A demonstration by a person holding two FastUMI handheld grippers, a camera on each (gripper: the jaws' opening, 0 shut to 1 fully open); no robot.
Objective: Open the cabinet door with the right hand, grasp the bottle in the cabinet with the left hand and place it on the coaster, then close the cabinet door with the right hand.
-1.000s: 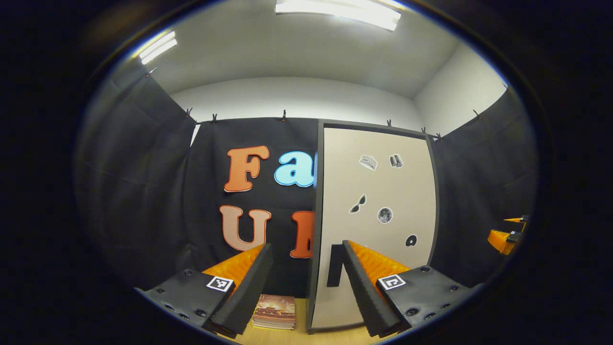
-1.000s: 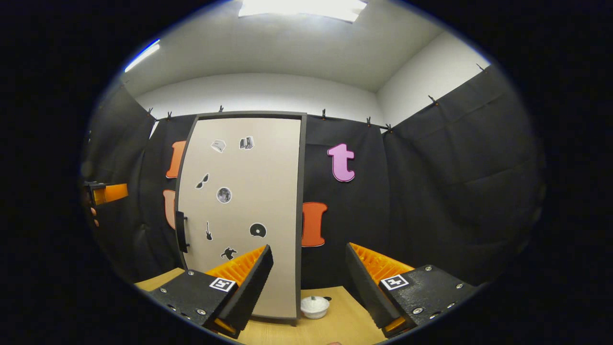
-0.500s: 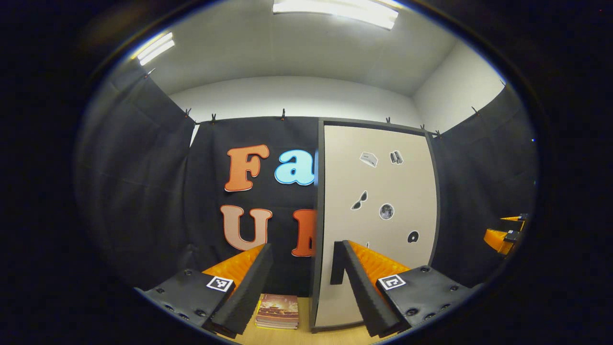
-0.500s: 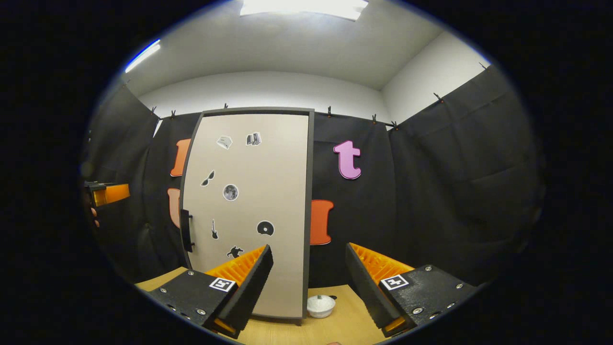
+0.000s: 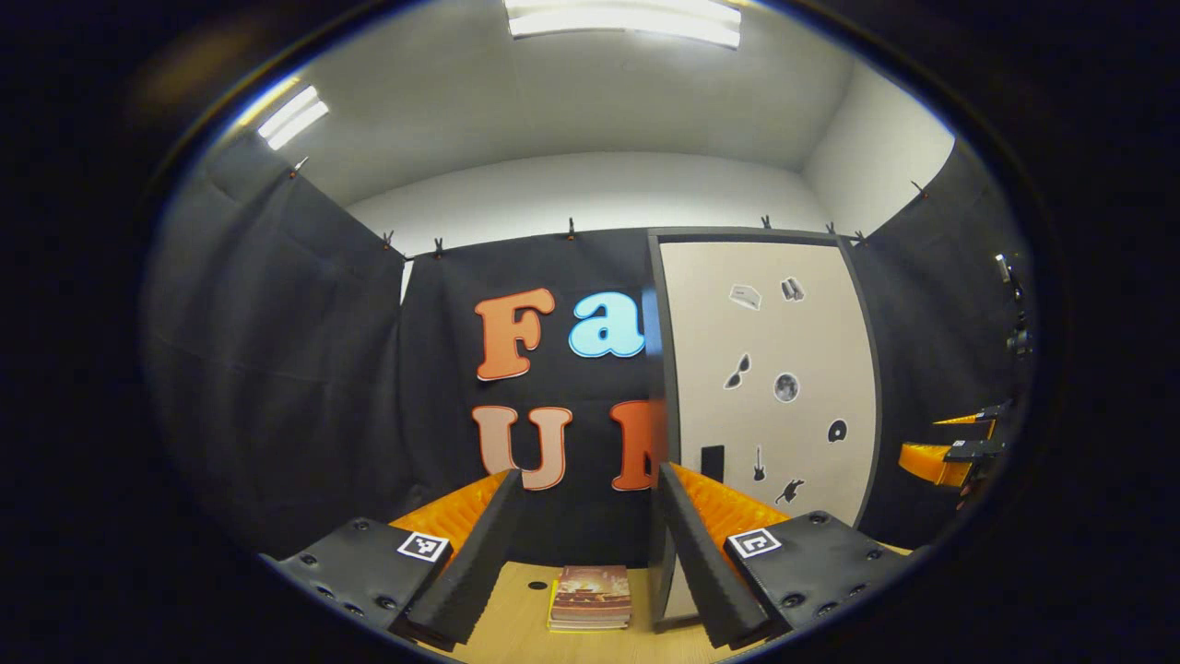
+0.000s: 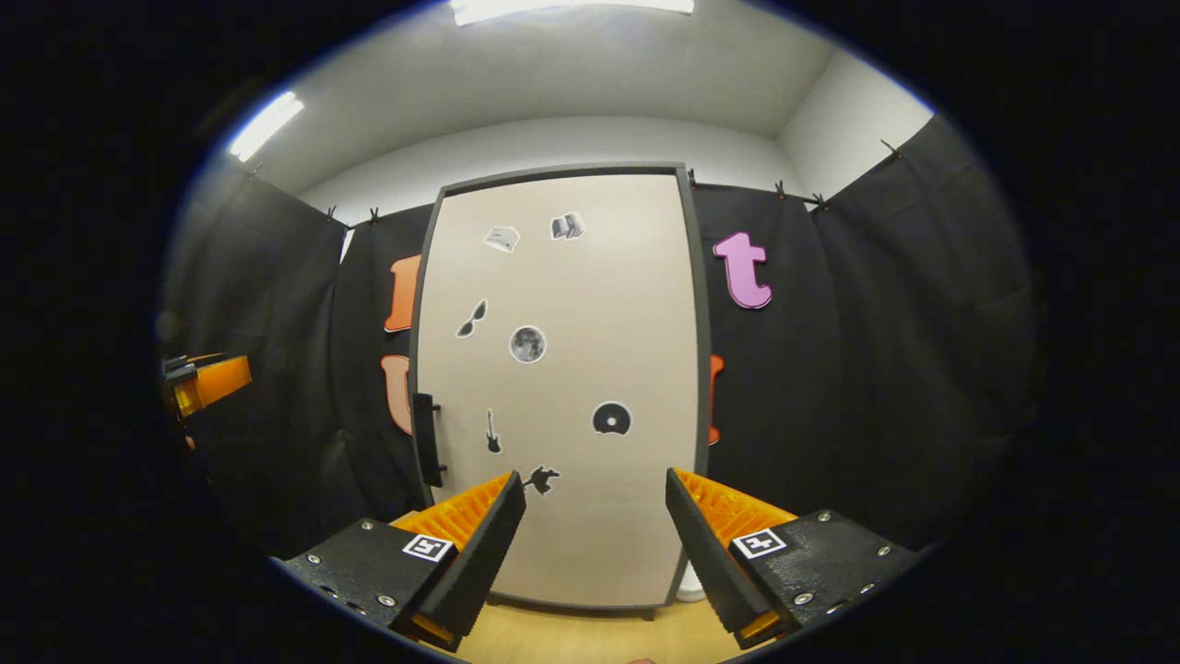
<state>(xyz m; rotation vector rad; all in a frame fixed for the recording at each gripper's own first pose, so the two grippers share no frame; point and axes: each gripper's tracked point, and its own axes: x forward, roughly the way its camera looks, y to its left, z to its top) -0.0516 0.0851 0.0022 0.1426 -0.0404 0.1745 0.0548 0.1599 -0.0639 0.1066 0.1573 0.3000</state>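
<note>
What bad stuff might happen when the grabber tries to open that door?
The right gripper is open and not yet at the handle, a thin bar at the door's left edge, so the fingers might slip off it. The door may also swing toward the left gripper waiting on that side, or toward the books.

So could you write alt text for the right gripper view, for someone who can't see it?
A closed beige cabinet door with small dark stickers faces the camera, its dark handle on the left edge. The open right tongs point at it above a wooden tabletop.
</note>
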